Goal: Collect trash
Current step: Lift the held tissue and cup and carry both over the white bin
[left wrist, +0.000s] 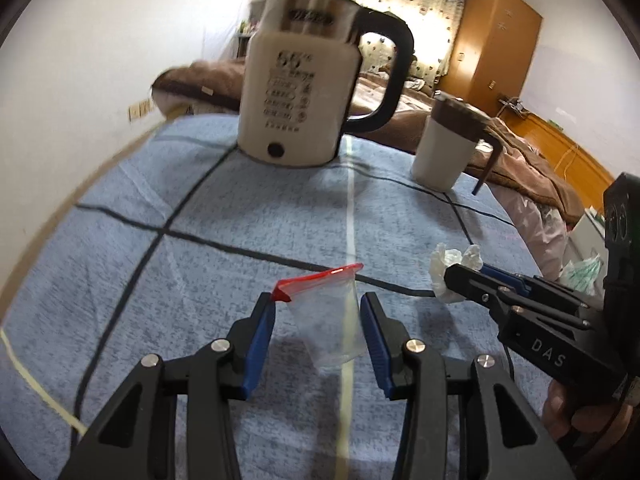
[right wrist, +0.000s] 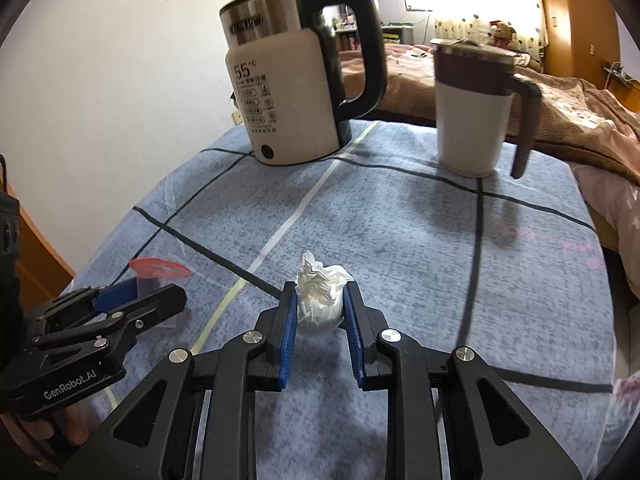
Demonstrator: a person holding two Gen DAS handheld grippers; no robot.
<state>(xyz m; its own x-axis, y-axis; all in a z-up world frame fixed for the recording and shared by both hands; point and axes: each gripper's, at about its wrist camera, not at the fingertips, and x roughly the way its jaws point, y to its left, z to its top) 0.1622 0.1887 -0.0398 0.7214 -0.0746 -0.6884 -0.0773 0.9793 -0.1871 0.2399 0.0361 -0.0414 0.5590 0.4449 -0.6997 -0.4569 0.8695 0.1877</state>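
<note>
A small clear zip bag [left wrist: 328, 320] with a red seal strip sits between the blue pads of my left gripper [left wrist: 318, 312], which is shut on it. The bag hangs just above the blue cloth, with its shadow beneath. In the right wrist view the same gripper [right wrist: 156, 294] shows at the left, the bag's red strip [right wrist: 160, 268] poking up from it. My right gripper [right wrist: 320, 308] is shut on a crumpled white tissue [right wrist: 316, 276] low over the cloth. Seen from the left wrist, that gripper [left wrist: 466, 274] comes in from the right with the tissue [left wrist: 444, 264] at its tip.
A cream and black electric kettle [right wrist: 288, 92] and a white mug with a brown lid [right wrist: 472, 108] stand at the far side of the blue checked tablecloth [right wrist: 400, 232]. A bed with brown blankets [left wrist: 520, 152] lies beyond. A white plastic bag [left wrist: 584, 276] hangs off the table's right edge.
</note>
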